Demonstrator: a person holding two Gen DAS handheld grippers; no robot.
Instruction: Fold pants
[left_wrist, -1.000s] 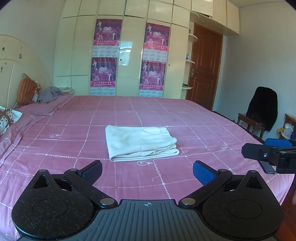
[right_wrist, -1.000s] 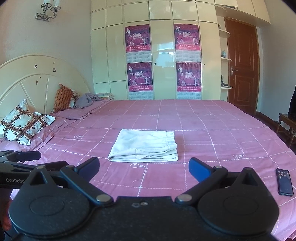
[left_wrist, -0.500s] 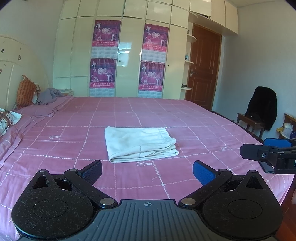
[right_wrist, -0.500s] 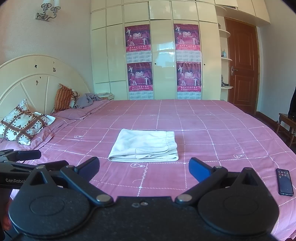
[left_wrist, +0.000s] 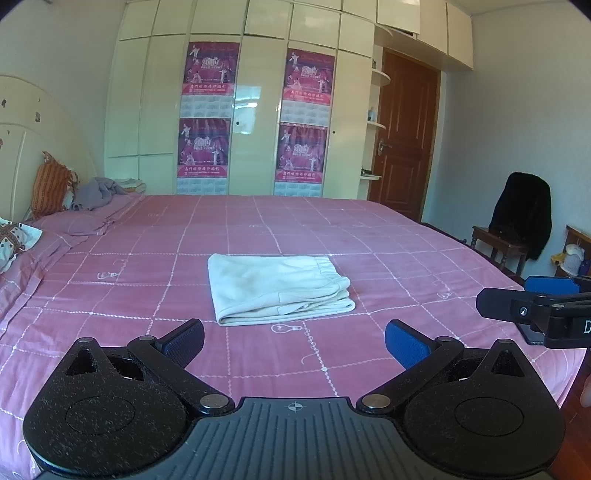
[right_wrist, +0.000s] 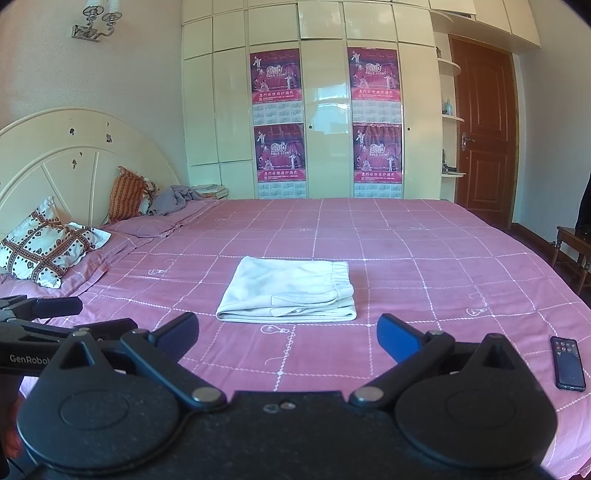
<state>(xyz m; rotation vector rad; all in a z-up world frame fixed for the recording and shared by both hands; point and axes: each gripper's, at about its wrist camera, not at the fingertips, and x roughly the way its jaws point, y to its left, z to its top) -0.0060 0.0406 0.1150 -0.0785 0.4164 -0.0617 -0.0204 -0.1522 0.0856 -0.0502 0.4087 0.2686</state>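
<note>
Pants lie folded on the bed, beyond both spread, empty grippers.

pants: 1 | posters: 4 | pillows: 2 | phone: 1 | grippers: 2

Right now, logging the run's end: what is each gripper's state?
Left gripper: open, holding nothing.
Right gripper: open, holding nothing.
</note>
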